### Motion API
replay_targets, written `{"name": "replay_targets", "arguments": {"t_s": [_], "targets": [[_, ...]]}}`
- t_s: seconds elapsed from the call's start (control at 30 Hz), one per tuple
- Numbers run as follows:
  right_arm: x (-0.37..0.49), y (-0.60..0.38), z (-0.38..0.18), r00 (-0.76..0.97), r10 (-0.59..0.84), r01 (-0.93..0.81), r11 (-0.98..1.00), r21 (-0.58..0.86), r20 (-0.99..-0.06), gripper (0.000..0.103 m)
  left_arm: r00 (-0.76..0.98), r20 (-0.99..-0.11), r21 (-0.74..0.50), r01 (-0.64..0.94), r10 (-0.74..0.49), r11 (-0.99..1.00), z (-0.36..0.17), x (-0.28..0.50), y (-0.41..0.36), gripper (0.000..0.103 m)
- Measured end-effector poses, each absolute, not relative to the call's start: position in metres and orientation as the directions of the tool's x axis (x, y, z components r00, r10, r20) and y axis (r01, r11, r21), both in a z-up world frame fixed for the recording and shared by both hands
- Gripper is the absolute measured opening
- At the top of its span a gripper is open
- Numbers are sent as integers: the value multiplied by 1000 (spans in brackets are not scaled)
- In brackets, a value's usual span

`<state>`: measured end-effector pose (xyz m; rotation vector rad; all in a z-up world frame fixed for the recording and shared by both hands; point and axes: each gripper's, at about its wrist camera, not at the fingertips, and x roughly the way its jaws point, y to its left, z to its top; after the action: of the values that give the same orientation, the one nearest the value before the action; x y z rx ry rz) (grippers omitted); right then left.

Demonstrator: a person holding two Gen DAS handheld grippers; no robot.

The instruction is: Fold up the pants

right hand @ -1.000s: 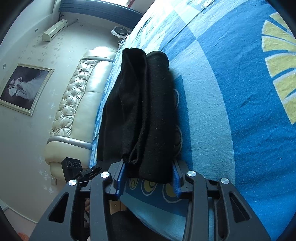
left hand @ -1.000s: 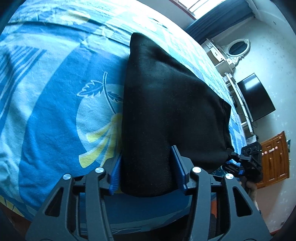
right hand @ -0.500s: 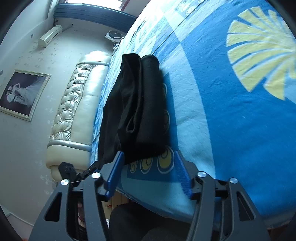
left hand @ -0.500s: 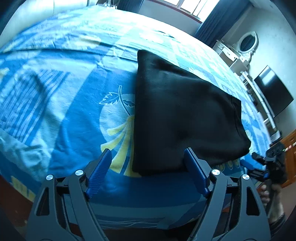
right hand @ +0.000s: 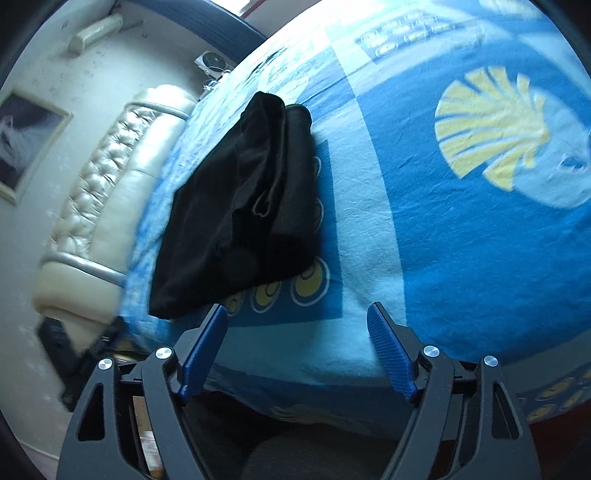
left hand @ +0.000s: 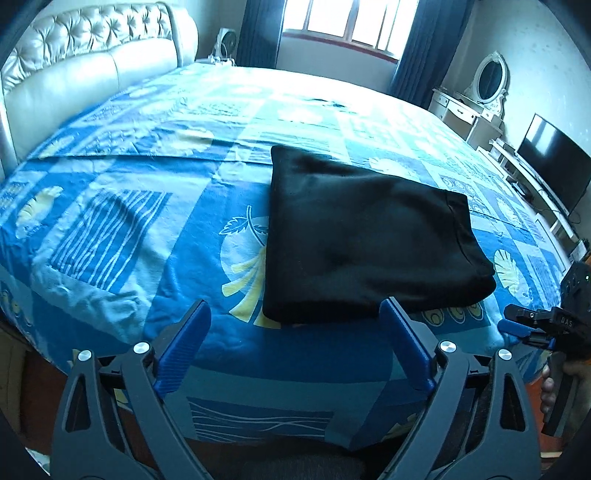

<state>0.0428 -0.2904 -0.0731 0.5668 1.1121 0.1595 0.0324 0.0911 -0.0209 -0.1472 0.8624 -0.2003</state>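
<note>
The black pants [left hand: 362,240] lie folded into a thick square on the blue patterned bedspread [left hand: 122,221], near the bed's front edge. My left gripper [left hand: 295,325] hangs just short of the pants' near edge; its jaws are opening and nothing is between them. In the right wrist view the folded pants [right hand: 243,206] show their layered side. My right gripper [right hand: 297,328] sits back from them over the bedspread [right hand: 443,240], jaws opening, empty. The right gripper [left hand: 532,325] also shows at the left wrist view's right edge, held by a hand [left hand: 550,387].
A cream tufted headboard [left hand: 85,74] stands at the far left. A window [left hand: 351,26] with dark curtains is behind the bed. A white dressing table with an oval mirror [left hand: 487,81] and a television [left hand: 554,173] line the right wall. A framed picture [right hand: 26,140] hangs above the headboard.
Both grippers have let go of the folded pants, spread their jaws wide and drawn back and up from the near edge. The pants stay flat on the bed.
</note>
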Motion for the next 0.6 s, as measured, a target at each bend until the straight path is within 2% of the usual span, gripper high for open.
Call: {"name": "replay_targets", "arguments": {"t_s": [0.1, 0.23, 0.33, 0.6], "targets": [[36, -280, -60, 480, 216, 163, 930, 329, -850, 80, 646, -730, -196, 114, -222, 974, -16, 24, 89, 94], [30, -266, -48, 524, 90, 142, 971, 191, -847, 83, 663, -720, -173, 115, -205, 978, -9, 12, 86, 97], [28, -251, -44, 538, 39, 113, 987, 117, -842, 84, 672, -714, -149, 128, -197, 980, -6, 5, 81, 98], [23, -223, -41, 564, 21, 71, 995, 73, -826, 85, 697, -687, -137, 150, -203, 979, -2, -1, 73, 101]]}}
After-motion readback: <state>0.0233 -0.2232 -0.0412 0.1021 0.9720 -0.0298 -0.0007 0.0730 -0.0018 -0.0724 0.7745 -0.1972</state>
